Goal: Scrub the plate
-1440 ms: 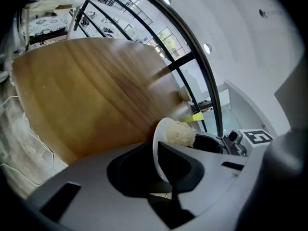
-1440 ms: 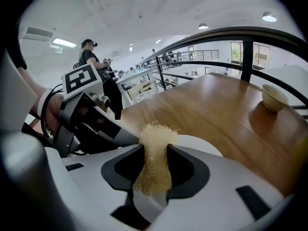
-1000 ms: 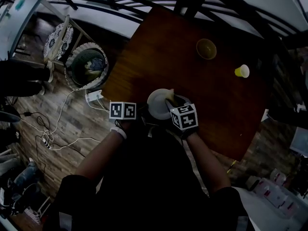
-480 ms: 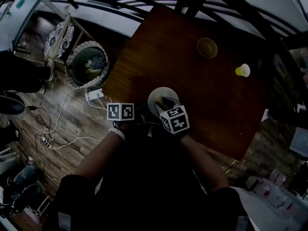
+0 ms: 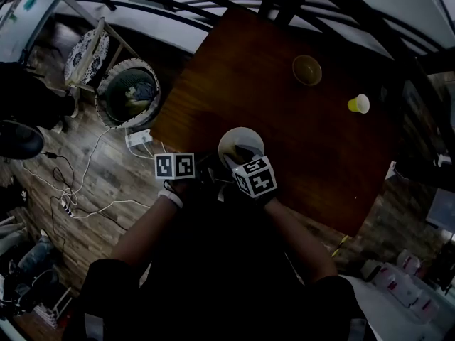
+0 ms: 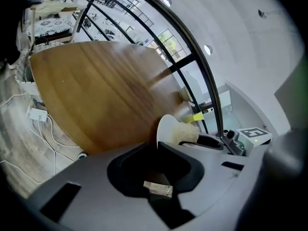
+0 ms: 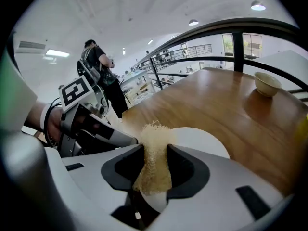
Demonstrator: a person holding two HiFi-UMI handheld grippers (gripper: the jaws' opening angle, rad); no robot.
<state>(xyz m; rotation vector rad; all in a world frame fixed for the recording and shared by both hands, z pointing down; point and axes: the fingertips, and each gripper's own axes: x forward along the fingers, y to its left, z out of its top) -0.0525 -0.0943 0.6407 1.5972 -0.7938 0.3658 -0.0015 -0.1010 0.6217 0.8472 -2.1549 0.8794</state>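
on the table, the plate is plain white.

Small bowl on brown table, well ahead-right of right gripper. Yellow cup farther right. Wicker basket on floor, ahead-left of left gripper. White power strip and cables left of it. Black railing beyond table.

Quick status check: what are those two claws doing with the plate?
Left gripper clamped on plate rim. Right gripper holding scrub pad against plate. Bowl, cup well clear.
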